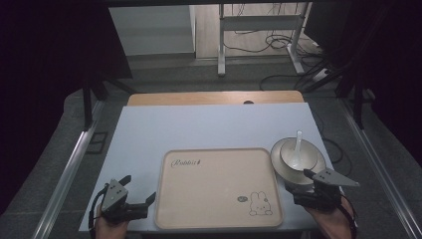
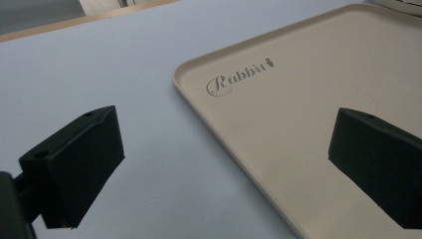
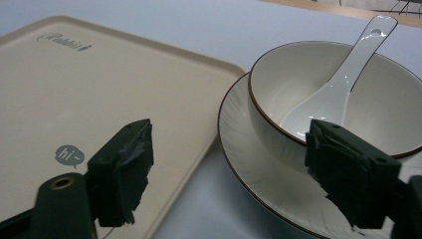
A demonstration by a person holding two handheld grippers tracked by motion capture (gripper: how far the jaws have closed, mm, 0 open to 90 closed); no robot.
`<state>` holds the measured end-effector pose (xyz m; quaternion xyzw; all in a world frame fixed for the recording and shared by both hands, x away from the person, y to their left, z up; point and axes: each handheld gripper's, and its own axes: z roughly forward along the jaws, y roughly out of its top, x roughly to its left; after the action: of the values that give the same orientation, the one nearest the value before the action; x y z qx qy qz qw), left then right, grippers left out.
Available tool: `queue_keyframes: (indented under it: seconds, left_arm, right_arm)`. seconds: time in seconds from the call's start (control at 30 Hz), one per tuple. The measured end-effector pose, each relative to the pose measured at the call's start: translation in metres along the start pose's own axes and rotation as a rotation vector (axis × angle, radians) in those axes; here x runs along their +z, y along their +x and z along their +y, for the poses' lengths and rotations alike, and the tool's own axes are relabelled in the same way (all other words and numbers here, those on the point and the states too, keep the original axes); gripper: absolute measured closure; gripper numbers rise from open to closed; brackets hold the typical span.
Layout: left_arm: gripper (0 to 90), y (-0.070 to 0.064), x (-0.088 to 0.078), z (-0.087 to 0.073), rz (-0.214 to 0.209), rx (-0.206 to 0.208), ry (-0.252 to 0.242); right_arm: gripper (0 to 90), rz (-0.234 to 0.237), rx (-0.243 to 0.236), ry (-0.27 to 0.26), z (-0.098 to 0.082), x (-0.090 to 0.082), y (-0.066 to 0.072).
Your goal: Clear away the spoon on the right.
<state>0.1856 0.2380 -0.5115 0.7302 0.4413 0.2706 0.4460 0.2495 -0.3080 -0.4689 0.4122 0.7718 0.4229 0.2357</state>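
A beige tray (image 1: 214, 189) printed with "Rabbit" and a bunny lies at the table's front middle. Right of it, a white bowl (image 1: 311, 149) stands on a white plate (image 1: 279, 167), with a white spoon (image 1: 298, 144) resting in it. My left gripper (image 1: 138, 189) is open at the tray's left edge, one jaw over the table (image 2: 124, 74) and one over the tray (image 2: 308, 99). My right gripper (image 1: 299, 181) is open at the plate's near rim. In its own view the jaws straddle the plate (image 3: 249, 154), the bowl (image 3: 398, 114) and spoon (image 3: 343, 79) just ahead.
The pale blue table top (image 1: 199, 129) stretches bare behind the tray. A wooden board (image 1: 214, 98) edges its far side. Beyond stand a metal frame (image 1: 259, 22) and floor cables (image 1: 283, 42). Rails (image 1: 69, 169) run along both sides.
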Motion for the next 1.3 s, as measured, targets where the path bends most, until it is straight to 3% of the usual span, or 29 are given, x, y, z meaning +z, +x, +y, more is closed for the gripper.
queue_keyframes:
  seconds: [0.27,0.73,0.93,1.3]
  left_arm:
    - [0.8,0.000,0.000,0.000,0.001,-0.004,0.001]
    - [0.8,0.001,0.001,0.000,0.000,-0.009,0.000]
    - [0.8,0.001,0.001,0.000,0.000,-0.010,0.000]
    - [0.8,0.001,0.001,0.000,-0.001,-0.010,-0.002]
  right_arm:
    - [31.8,-0.025,-0.029,0.036,0.006,0.004,-0.003]
    - [57.1,-0.030,-0.070,0.090,0.019,0.008,-0.015]
    - [71.4,-0.017,-0.068,0.092,0.025,0.008,-0.021]
    - [89.7,0.012,-0.076,0.116,0.035,0.013,-0.032]
